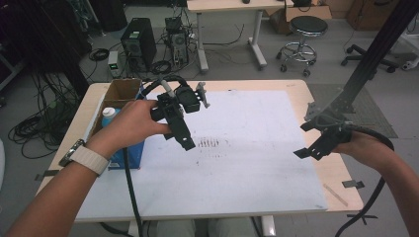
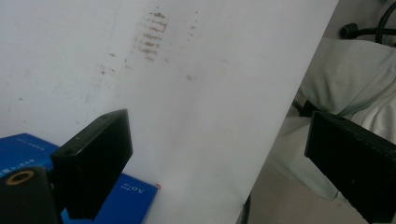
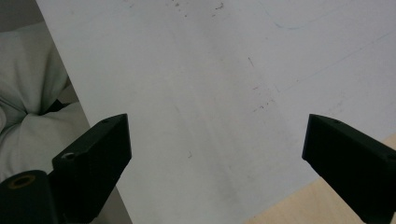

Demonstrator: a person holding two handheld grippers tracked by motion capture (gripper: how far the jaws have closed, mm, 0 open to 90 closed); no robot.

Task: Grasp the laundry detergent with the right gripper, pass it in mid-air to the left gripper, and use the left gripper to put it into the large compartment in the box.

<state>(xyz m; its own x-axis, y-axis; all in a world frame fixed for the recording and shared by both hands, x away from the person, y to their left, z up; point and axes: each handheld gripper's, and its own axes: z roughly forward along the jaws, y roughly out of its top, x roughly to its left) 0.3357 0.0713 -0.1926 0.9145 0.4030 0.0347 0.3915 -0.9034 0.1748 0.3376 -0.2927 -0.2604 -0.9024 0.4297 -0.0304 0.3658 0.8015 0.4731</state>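
Observation:
My left gripper is held by a hand above the left part of a white board, with its jaws pointing down and back toward the person. In the left gripper view the gripper is open, with nothing between the jaws and the board's brown smudges beyond them. My right gripper hovers at the board's right edge. In the right gripper view it is open and empty over bare white board.
A blue box lies at the board's left edge, also in the left gripper view. Behind it are a cardboard box and a blue-capped bottle. The wooden table shows round the board. The person's trousers lie past the near edge.

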